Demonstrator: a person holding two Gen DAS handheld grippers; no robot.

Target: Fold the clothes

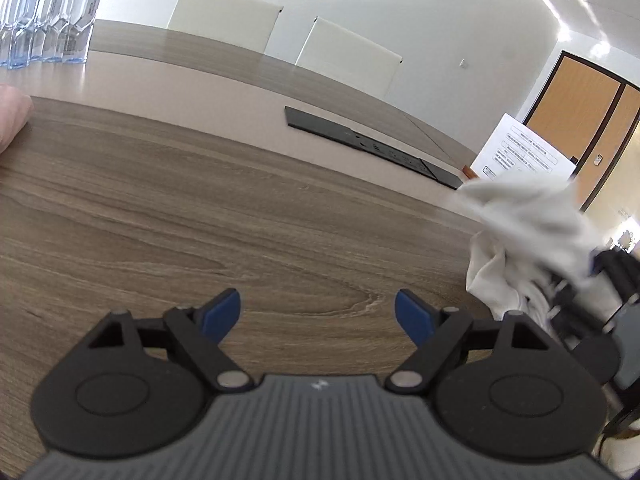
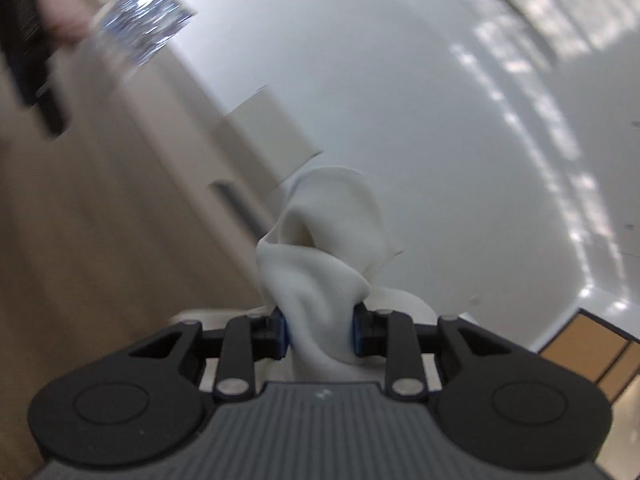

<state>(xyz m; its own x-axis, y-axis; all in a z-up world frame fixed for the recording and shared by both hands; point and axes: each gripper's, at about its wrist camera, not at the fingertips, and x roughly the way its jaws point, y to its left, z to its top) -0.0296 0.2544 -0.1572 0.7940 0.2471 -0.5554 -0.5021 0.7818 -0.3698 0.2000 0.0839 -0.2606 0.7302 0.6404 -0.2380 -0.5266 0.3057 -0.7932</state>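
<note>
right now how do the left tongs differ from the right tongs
The left tongs stand wide open with nothing between them; the right tongs are closed on a bunched white cloth. The left tongs point at the bare wooden table; the right ones hold the cloth up in the air. Both have blue pads.

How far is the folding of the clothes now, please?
Done: no folded piece shows in either view. In hand: the right gripper pinches a bunched white garment, lifted clear; the left gripper is open over the bare wooden table. Left: spreading it flat and every fold.
</note>
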